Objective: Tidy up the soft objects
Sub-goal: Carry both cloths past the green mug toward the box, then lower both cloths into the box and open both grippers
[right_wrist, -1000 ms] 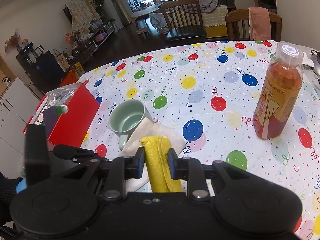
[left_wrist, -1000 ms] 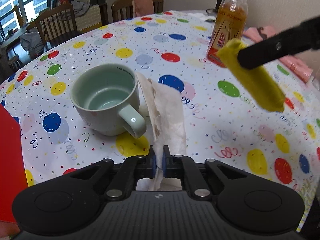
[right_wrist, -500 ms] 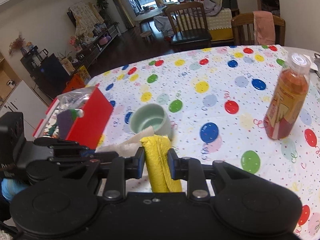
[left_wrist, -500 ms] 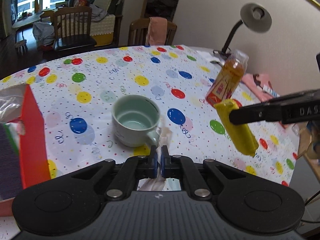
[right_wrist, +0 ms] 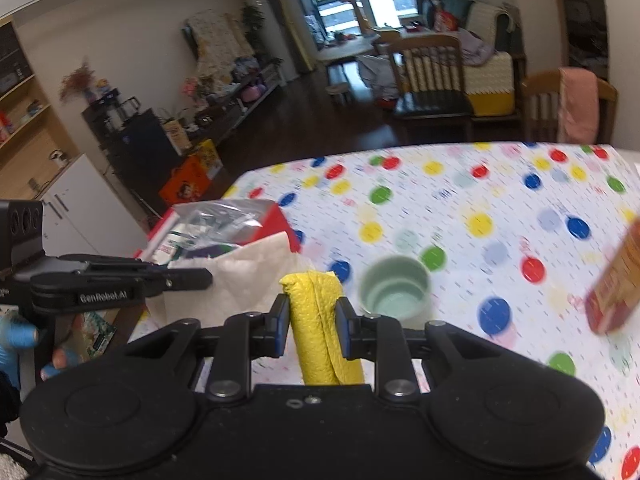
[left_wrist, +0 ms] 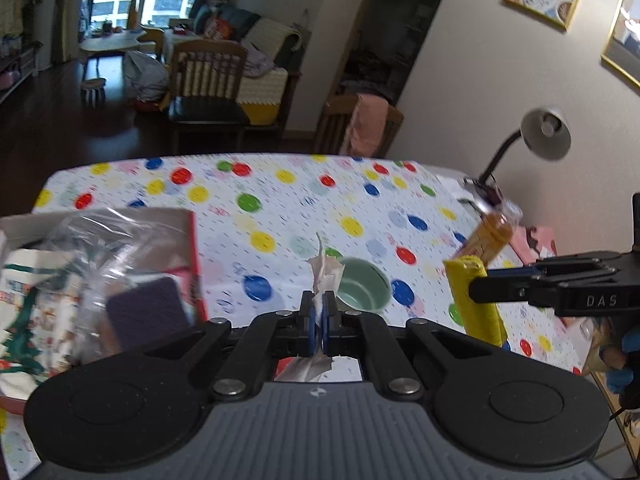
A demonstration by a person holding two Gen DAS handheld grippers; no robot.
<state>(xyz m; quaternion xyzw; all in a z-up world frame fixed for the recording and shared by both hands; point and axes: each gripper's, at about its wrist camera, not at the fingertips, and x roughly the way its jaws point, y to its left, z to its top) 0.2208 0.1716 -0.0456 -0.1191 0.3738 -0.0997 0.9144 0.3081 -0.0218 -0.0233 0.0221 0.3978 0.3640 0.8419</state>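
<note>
Left gripper [left_wrist: 319,316] is clamping a white tissue [left_wrist: 325,276], holding it in the air above the balloon-print tablecloth [left_wrist: 280,200], between the red box [left_wrist: 194,264] and green mug [left_wrist: 363,290]. Right gripper [right_wrist: 312,326] is pinching a rolled yellow cloth [right_wrist: 320,320] upright, just beside the mug

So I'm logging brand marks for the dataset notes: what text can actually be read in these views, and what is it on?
"DAS": on the right hand-held gripper, side body, left wrist view.
"GenRobot.AI": on the left hand-held gripper, side body, right wrist view.
Bottle label: blurred, unreadable.
Printed bag in the red box: too blurred to read.
Nothing else legible.
</note>
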